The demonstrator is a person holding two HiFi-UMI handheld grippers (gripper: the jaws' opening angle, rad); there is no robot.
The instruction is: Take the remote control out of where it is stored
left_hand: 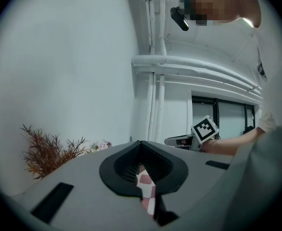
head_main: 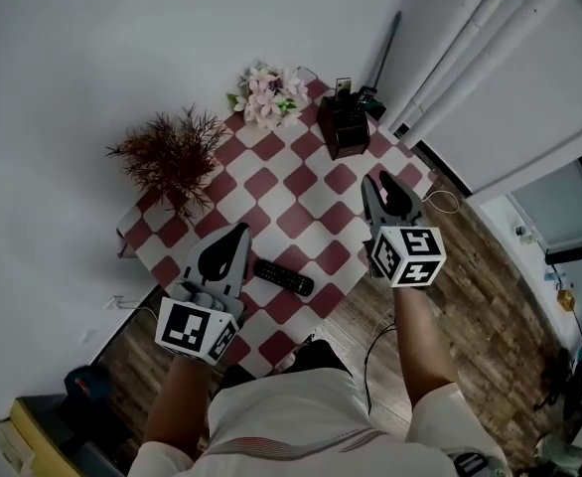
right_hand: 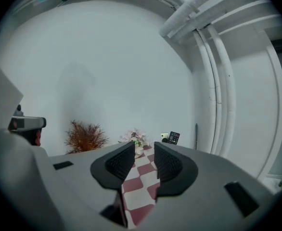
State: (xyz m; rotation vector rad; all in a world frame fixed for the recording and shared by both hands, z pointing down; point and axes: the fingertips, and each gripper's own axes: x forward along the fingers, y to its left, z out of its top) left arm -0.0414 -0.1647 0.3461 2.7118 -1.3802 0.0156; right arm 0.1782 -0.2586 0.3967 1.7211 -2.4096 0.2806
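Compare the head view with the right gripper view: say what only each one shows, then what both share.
Only the head view: a black remote lying flat on the checkered table, and the dark holder at its far end.

Only the right gripper view: the right gripper seen along its ribbed pads, which are apart with nothing between them.

Both: the upright remote at the far end, the red plant, the pink flowers, the white pipes and the left gripper.

Checkered tablecloth, red dried plant, pink flowers, white pipes
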